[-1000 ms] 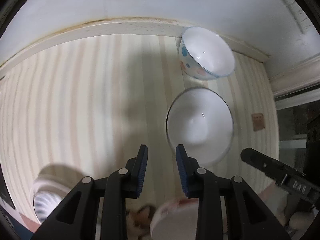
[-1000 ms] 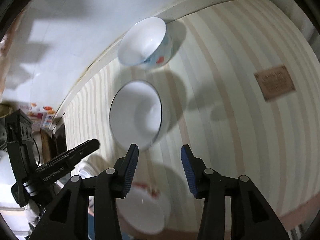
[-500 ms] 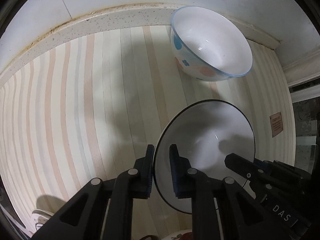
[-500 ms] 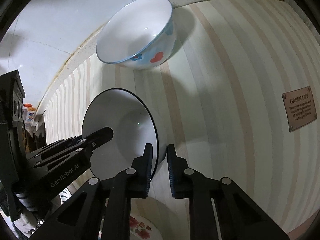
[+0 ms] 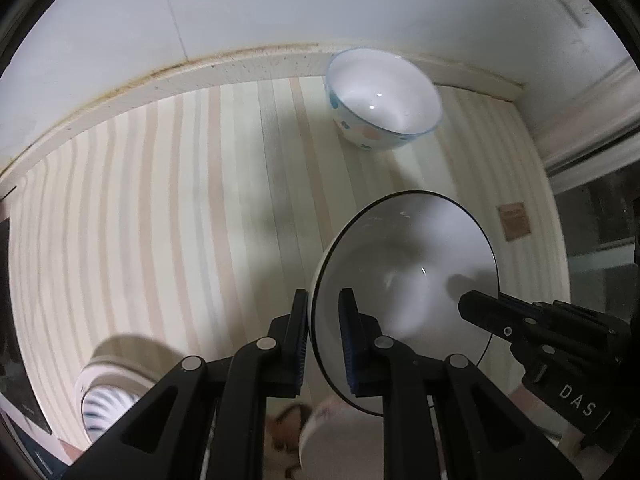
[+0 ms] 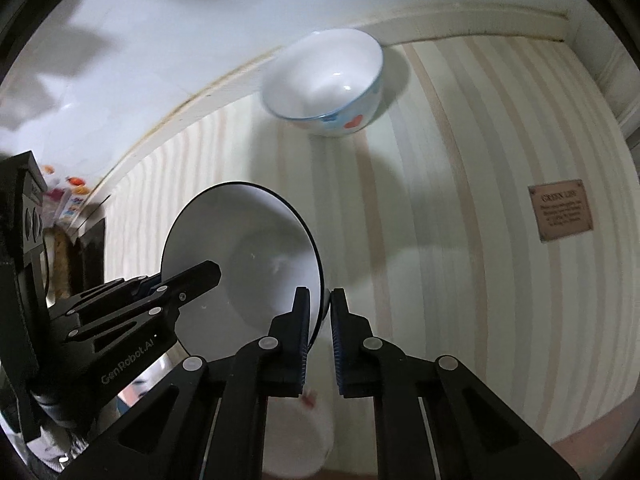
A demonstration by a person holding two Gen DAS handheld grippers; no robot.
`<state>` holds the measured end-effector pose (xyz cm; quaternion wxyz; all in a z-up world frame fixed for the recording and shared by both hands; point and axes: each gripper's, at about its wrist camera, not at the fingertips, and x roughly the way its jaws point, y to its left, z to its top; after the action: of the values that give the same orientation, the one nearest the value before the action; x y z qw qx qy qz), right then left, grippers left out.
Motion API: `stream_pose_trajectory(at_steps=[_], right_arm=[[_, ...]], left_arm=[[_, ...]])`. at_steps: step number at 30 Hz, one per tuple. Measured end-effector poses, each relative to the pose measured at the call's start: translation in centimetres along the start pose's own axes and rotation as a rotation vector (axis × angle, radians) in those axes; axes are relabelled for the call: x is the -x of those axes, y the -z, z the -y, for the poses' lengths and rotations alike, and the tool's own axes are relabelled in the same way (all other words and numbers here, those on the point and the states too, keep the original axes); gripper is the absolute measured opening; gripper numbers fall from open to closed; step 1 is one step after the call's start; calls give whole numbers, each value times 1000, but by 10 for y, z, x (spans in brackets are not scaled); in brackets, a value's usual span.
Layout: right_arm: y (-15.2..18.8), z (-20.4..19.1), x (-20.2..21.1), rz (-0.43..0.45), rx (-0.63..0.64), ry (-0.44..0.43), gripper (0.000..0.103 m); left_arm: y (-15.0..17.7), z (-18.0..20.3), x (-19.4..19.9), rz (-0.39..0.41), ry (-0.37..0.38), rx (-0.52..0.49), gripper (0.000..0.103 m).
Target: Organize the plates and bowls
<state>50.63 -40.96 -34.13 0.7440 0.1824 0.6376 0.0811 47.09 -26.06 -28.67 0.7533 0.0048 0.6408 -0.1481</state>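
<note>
The desk [image 5: 168,216] wears a pale striped cloth. A blue-rimmed spotted bowl [image 5: 382,98] stands on it at one o'clock against the back edge; a brown label [image 5: 514,222] lies at three, a striped dish [image 5: 108,396] at eight.

A home kitchen. A worktop [image 5: 168,208] covered in pastel-striped lining with a small brown printed label [image 6: 562,210] meets a white tiled wall [image 5: 280,4] along a speckled stone upstand with stained grout. Household crockery stands about: a white bowl with coloured spots and hearts [image 6: 326,84] near the wall, and a black-rimmed white bowl [image 5: 404,280].
</note>
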Motion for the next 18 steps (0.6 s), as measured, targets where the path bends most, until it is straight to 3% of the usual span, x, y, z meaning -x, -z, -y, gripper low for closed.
stream_pose_trajectory(at_steps=[9,18], right_arm=[[54,-24,47,22,38,-5,12],[98,-25,50,-9,26,-39,12]], left_arm=[[51,-9,51,56,15,5,13],[86,-11,46,10,21,4,13]])
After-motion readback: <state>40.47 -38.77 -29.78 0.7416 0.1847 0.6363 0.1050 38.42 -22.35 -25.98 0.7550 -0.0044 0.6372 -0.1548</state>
